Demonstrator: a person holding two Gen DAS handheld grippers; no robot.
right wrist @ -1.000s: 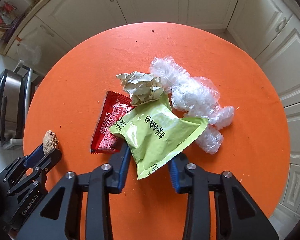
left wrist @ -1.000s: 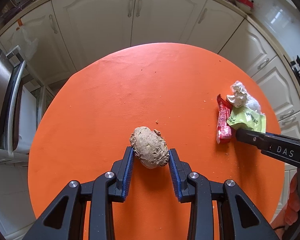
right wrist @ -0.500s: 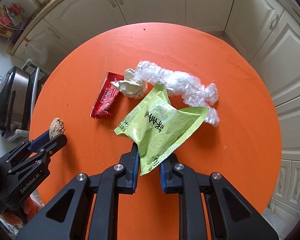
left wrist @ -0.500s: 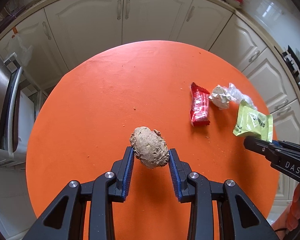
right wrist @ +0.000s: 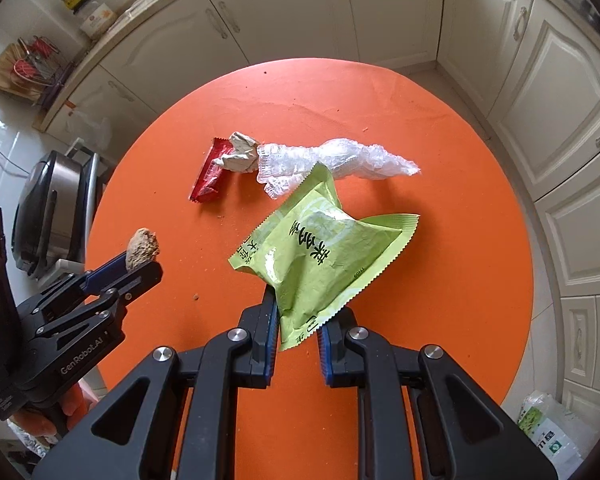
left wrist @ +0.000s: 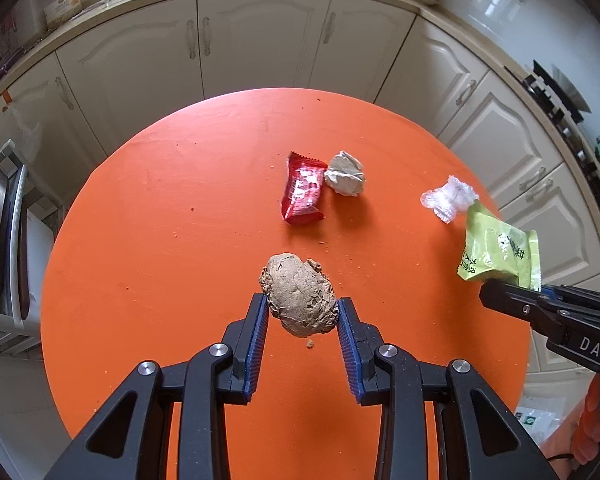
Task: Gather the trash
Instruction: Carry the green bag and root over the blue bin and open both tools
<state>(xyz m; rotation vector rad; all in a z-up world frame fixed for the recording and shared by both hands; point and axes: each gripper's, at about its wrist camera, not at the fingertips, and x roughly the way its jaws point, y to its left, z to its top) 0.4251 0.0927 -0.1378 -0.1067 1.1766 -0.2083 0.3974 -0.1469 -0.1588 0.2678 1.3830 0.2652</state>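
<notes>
My left gripper (left wrist: pixel 300 312) is shut on a brown crumbly lump (left wrist: pixel 298 294) and holds it above the round orange table (left wrist: pixel 160 248). The same lump (right wrist: pixel 142 243) shows at the left of the right wrist view, in the left gripper (right wrist: pixel 140 264). My right gripper (right wrist: pixel 298 320) is shut on a corner of a green snack packet (right wrist: pixel 320 256), which hangs clear of the table; the packet (left wrist: pixel 498 250) also shows at the right of the left wrist view. On the table lie a red wrapper (left wrist: pixel 302 188), a crumpled paper ball (left wrist: pixel 346 173) and crinkled clear plastic (right wrist: pixel 332 160).
Cream cabinets (left wrist: pixel 260 44) curve around the far side of the table. A steel appliance (right wrist: pixel 46 204) stands on the floor at the left. A white printed bag (right wrist: pixel 548 428) lies on the floor at the lower right. Small crumbs dot the tabletop.
Both grippers rose and drew back from the trash pile. The right gripper closed on the green packet and lifted it off the table. The left kept its hold on the lump.
</notes>
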